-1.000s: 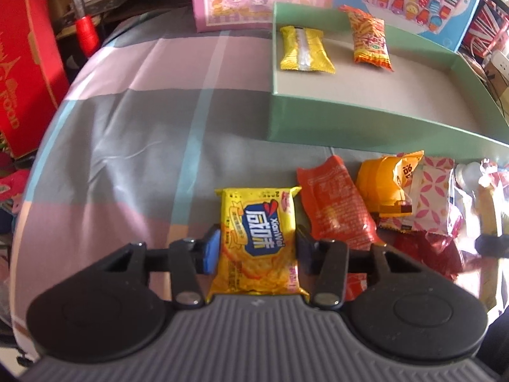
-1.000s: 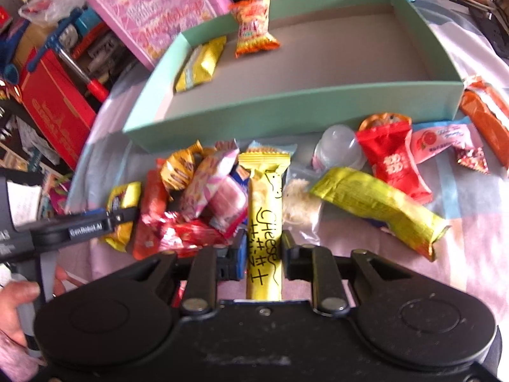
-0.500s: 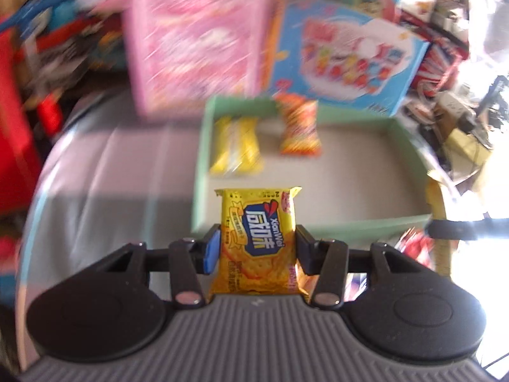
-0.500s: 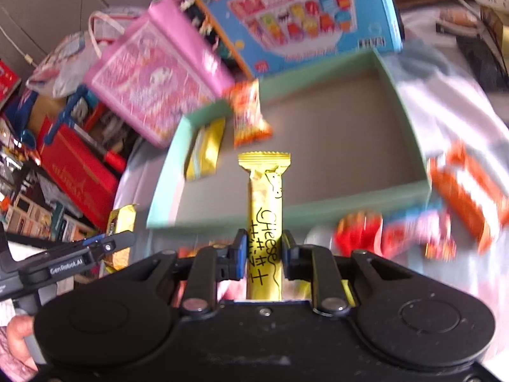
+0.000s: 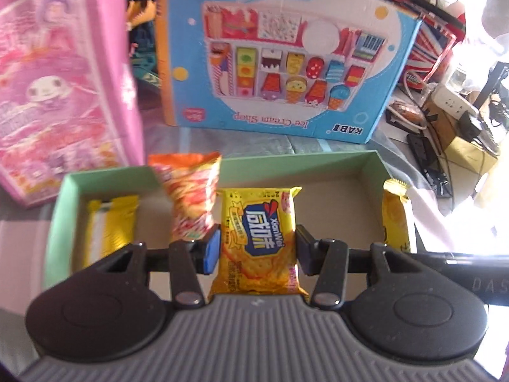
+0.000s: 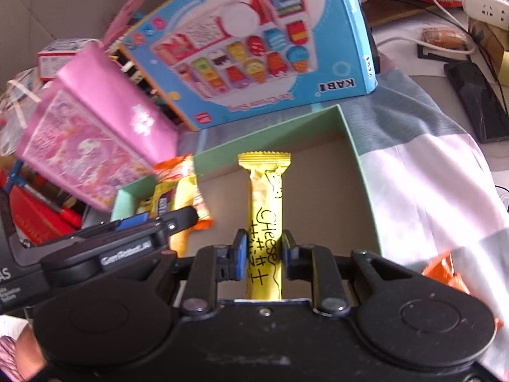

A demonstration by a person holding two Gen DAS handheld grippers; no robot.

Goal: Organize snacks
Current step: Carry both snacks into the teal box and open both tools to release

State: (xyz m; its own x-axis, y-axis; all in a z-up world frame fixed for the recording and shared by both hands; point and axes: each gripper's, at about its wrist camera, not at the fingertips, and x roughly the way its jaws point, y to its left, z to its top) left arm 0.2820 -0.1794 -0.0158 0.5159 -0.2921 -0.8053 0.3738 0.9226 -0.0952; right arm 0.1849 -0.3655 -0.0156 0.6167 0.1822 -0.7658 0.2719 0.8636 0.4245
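Pinching across their middles, we hold a cracker packet in the left gripper and one cheese stick in the right gripper, both over the green box. Light, crinkly wrappers with brittle contents, we judge. Beyond the fingers lie two packets.

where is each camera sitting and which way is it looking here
Left wrist: sits on the left gripper, looking forward and down along its fingers into the green box; they clamp a yellow cracker packet.
Right wrist: sits on the right gripper, looking down into the same box; its fingers clamp a cheese stick, and the left gripper shows at the left.
Shared: green box, orange snack bag, blue toy box, pink box.
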